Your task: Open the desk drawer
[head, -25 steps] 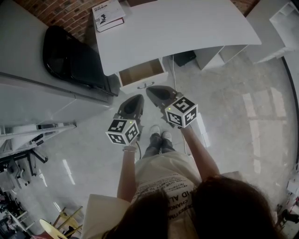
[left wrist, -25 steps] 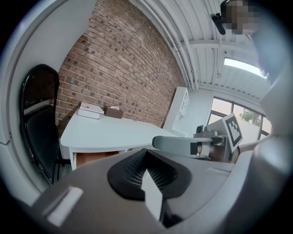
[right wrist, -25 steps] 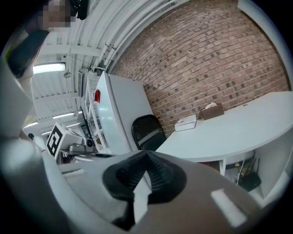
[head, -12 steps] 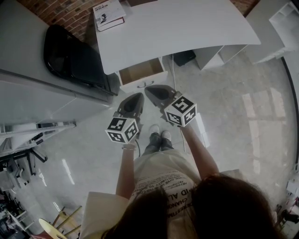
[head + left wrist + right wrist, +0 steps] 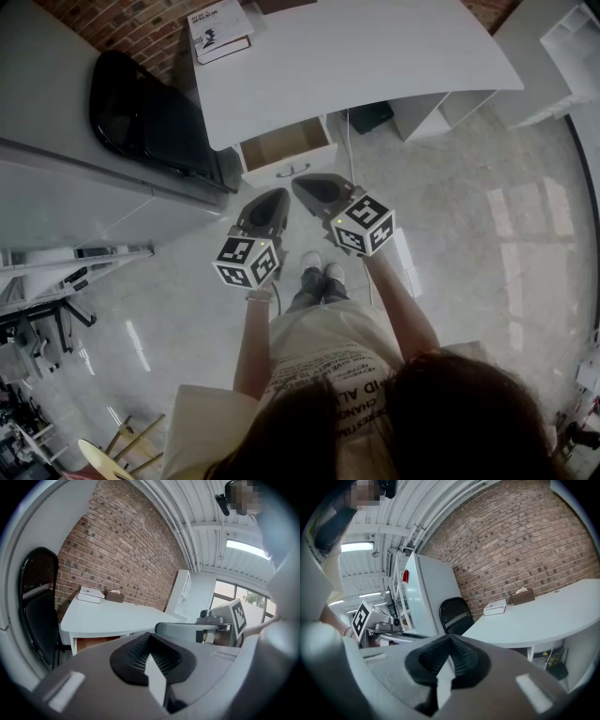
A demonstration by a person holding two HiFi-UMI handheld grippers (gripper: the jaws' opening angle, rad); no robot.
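seeing white-fronted wooden drawer [image 5: 284,148] pulled out; probably light, rigid; best gripped at dark bar handle [image 5: 293,172]; left tongs [image 5: 275,195], right tongs [image 5: 302,184] closed, empty.

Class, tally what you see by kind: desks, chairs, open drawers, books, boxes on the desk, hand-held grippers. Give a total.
white desk: 1
black chair: 1
open drawer: 1
book: 1
brown box: 1
grippers: 2, the left gripper and the right gripper
Total: 7
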